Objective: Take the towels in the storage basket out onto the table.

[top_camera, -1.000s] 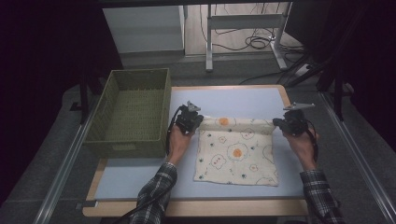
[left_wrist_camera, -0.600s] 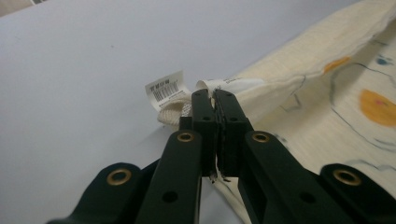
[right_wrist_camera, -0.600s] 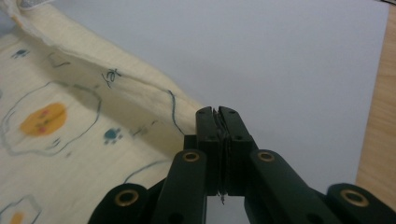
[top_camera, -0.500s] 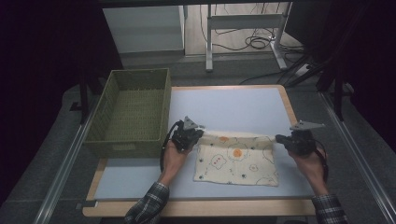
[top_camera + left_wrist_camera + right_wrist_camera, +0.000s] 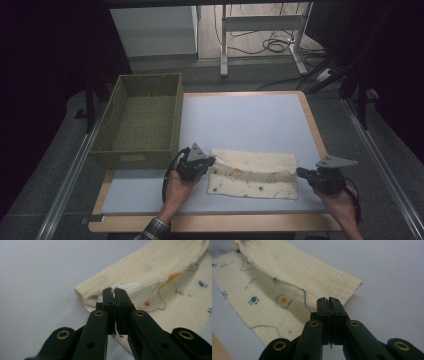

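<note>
A cream cloth (image 5: 252, 172) printed with small animals and paw marks lies on the pale blue mat (image 5: 250, 120), folded over into a wide, low band. My left gripper (image 5: 212, 161) is at its left end, jaws shut on the top layer's corner. In the left gripper view the gripper (image 5: 114, 291) pinches the cloth (image 5: 150, 267) beside a white label. My right gripper (image 5: 299, 171) is at the right end, also shut on a corner. The right gripper view has that gripper (image 5: 327, 300) nipping the edge of the folded cloth (image 5: 294, 277).
A green woven basket (image 5: 142, 120) stands at the table's left, just behind my left hand. The wooden table rim (image 5: 215, 222) runs close in front of both hands. A desk frame and cables sit on the floor beyond the table.
Both grippers have come toward the near edge of the table, drawing the cloth's far edge over its near part. The cloth now shows as a shorter, folded band.
</note>
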`<state>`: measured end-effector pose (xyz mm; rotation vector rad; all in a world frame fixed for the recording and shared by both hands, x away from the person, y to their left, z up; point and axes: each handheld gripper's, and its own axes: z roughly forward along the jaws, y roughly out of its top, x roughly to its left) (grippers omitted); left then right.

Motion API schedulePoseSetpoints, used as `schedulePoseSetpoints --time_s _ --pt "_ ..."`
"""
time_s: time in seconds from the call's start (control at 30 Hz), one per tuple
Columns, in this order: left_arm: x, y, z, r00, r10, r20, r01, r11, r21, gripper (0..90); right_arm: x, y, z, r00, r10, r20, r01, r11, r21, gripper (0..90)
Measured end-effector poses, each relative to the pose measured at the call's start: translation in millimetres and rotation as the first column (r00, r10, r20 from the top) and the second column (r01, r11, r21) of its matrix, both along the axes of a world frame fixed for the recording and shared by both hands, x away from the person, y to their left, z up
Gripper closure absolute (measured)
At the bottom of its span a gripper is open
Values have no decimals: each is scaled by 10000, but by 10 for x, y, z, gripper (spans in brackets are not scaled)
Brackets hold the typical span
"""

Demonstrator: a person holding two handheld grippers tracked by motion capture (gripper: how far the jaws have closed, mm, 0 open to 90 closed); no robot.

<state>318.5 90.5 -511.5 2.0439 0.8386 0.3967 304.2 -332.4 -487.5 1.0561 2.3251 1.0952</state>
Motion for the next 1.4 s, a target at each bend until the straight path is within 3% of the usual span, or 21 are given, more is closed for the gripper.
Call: schedulePoseSetpoints --time_s 0.37,0.6,0.7,0.87,0.9,1.03,1.13,1.27,1.4 --pt "-327 48 -129 9990 -431 -81 428 9987 -262 878 -296 -6 -119 9995 308 -79 -307 9995 124 872" --pt "-443 80 -179 9977 -632 -236 625 9975 -318 878 -420 -9 -205 9987 475 -163 -472 9987 188 869" --pt "-500 123 -199 9972 -672 -314 648 9952 -732 881 -472 -35 -240 9987 461 -220 -454 9985 320 869" --pt "-573 139 -237 9944 -923 -523 895 9946 -527 866 -514 -56 -279 9978 554 -364 -538 9975 451 860" --pt "-582 157 -248 9935 -971 -596 939 9941 -552 841 -523 -61 -287 9977 551 -385 -533 9975 466 842" --pt "-584 272 -240 9924 -799 -936 725 9941 -803 595 -568 -128 -272 9979 493 -428 -460 9961 759 740" --pt "-565 327 -215 9930 -619 -1007 535 9951 -834 499 -581 -168 -232 9987 371 -337 -346 9966 743 715" --pt "-445 354 -139 9945 -150 -1037 93 9984 -550 472 -473 -207 -170 9995 65 -294 -43 9971 757 668" --pt "-320 351 -94 9945 93 -1045 -148 9985 -521 472 -296 -153 -148 9995 -67 -309 86 9980 623 652"
